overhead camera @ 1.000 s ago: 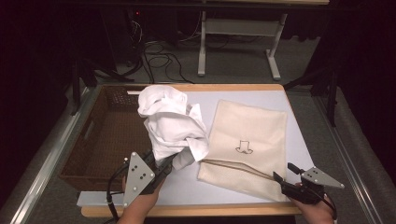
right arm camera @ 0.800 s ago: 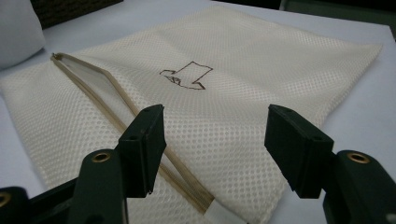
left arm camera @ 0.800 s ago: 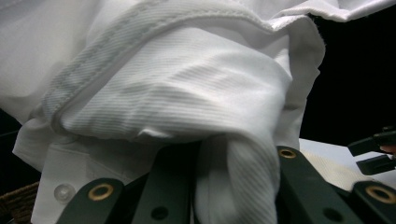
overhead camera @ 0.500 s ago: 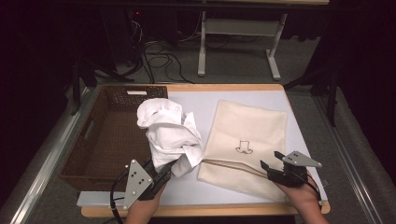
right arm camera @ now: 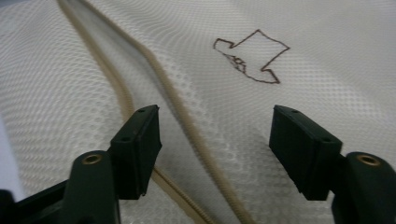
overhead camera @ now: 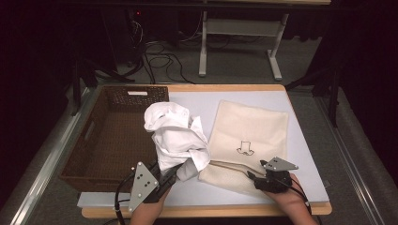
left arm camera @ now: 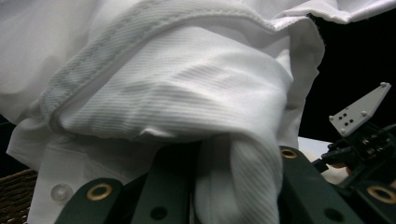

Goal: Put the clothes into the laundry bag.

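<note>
A white table (overhead camera: pixel 300 122) carries a brown wicker basket (overhead camera: pixel 110 136) at its left and a cream mesh bag (overhead camera: pixel 248 136) at its right. A crumpled white shirt (overhead camera: pixel 176 138) is lifted between them, clamped in the left gripper (overhead camera: pixel 170 172). The right gripper (overhead camera: pixel 253 178) hovers over the bag's near edge beside the zipper (right arm camera: pixel 187 135), its jaws apart and just closing, gripping nothing.

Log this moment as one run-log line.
left claw: shut on white shirt, lifted beside basket | right claw: open over mesh bag, jaws closing slightly, nothing gripped
</note>
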Available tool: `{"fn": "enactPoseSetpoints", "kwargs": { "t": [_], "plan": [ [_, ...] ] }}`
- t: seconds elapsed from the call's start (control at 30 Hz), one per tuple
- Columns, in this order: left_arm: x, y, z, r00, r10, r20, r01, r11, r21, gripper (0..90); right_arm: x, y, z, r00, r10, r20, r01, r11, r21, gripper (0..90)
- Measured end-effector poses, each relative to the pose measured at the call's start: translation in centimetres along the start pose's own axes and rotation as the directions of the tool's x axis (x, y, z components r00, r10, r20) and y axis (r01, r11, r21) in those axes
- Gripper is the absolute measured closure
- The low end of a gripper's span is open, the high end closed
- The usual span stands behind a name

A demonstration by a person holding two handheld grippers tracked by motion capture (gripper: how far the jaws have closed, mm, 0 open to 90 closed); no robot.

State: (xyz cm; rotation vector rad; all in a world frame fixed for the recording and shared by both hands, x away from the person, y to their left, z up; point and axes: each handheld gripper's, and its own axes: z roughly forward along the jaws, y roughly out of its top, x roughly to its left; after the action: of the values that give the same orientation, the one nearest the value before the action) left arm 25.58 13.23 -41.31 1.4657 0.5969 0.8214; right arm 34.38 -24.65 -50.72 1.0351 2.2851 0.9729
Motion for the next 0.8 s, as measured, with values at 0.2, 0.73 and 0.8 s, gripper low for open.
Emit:
{"fn": "enactPoseSetpoints", "kwargs": {
  "t": [0.2,0.73,0.8],
  "plan": [
    [-0.3,-0.4,0.4,0.9999,0.006,0.016,-0.006,0.9997,0.022,75.8,-1.8,0.1,-0.4,0.9974,0.072,0.008,-0.072,0.997,-0.014,52.3],
    [0.4,0.4,0.4,0.9997,0.004,0.022,-0.004,1.0,0.001,76.4,-1.4,0.8,-0.6,0.9958,0.035,-0.085,-0.04,0.997,-0.06,88.8],
    [0.4,0.9,0.5,0.9997,0.009,0.023,-0.009,0.9999,-0.012,76.5,-1.0,1.5,-0.5,0.9931,0.037,-0.111,-0.046,0.996,-0.082,88.8]
  ]
}}
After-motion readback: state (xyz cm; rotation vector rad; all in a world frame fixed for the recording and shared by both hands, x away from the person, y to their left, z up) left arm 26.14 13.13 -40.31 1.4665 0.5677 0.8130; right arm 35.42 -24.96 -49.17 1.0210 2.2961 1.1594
